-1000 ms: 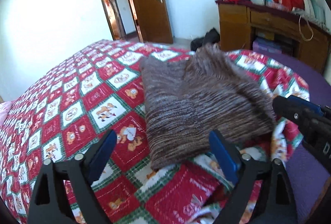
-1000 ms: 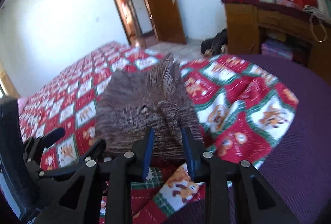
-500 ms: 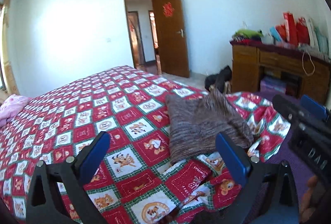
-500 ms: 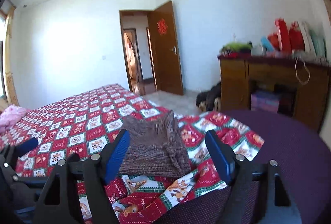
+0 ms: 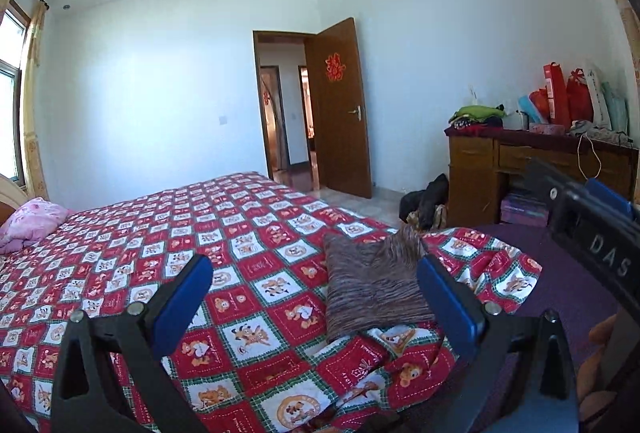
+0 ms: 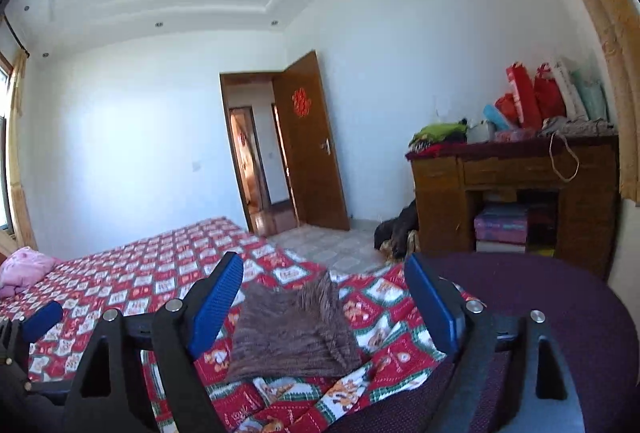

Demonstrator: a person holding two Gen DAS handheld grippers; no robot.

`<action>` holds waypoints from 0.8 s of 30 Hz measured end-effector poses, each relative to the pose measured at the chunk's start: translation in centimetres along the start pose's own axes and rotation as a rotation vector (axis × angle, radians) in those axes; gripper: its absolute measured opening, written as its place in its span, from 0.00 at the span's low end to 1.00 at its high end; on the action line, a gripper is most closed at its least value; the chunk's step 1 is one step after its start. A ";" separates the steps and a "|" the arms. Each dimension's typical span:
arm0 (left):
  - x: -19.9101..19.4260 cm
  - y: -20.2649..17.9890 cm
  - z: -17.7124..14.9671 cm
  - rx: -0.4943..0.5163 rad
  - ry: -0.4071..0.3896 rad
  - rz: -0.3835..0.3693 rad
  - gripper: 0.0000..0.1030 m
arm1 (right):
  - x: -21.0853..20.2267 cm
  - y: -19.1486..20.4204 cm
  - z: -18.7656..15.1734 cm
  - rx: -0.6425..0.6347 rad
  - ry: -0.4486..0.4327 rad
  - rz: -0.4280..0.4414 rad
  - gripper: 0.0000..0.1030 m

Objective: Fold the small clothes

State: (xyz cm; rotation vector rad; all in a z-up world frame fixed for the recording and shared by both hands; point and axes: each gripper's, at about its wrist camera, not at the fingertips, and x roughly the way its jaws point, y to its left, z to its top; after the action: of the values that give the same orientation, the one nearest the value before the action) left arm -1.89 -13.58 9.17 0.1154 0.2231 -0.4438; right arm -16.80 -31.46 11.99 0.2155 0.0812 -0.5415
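A brown striped knit garment (image 5: 372,285) (image 6: 292,329) lies folded on the red patterned quilt (image 5: 168,245) (image 6: 132,273), near its turned-back corner. My left gripper (image 5: 316,309) is open, raised and drawn back from the garment, with nothing between its blue pads. In the right wrist view my right gripper (image 6: 324,309) hangs above and short of the garment; its jaws are opening and nothing is between them. The right gripper's black body shows at the right edge of the left wrist view.
A purple sheet (image 6: 540,313) (image 5: 560,273) shows where the quilt is turned back. A pink cloth (image 5: 28,221) lies at the far left of the bed. A wooden desk (image 6: 516,189) piled with bags stands right. Dark clothes (image 6: 400,229) lie on the floor by the open door (image 5: 340,105).
Both grippers have lifted and pulled back from the garment, which now looks smaller and lower in both views. The right gripper's jaws went from nearly shut at the garment's edge to wide apart.
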 end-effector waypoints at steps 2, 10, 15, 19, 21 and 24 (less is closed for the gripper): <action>-0.5 0.0 0.2 -0.012 -0.012 -0.013 1.00 | -1.0 0.2 0.7 -0.012 -0.037 -0.016 0.85; -1.3 -0.3 0.6 -0.013 -0.046 -0.011 1.00 | -3.2 1.2 1.8 -0.075 -0.143 -0.067 0.91; -1.1 -0.2 0.5 -0.029 -0.035 -0.018 1.00 | -2.9 1.2 1.9 -0.071 -0.131 -0.066 0.91; -1.0 -0.3 0.4 -0.025 -0.030 -0.017 1.00 | -3.0 0.7 1.9 -0.056 -0.130 -0.077 0.91; -0.9 -0.5 0.4 -0.018 -0.023 -0.019 1.00 | -3.0 0.5 2.0 -0.050 -0.130 -0.084 0.91; -0.9 -0.6 0.4 -0.015 -0.019 -0.023 1.00 | -3.0 0.3 2.0 -0.042 -0.125 -0.088 0.91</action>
State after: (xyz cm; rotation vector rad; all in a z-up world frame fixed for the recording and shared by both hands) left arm -2.86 -13.78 9.70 0.0934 0.2091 -0.4662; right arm -19.15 -30.21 14.41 0.1374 -0.0194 -0.6392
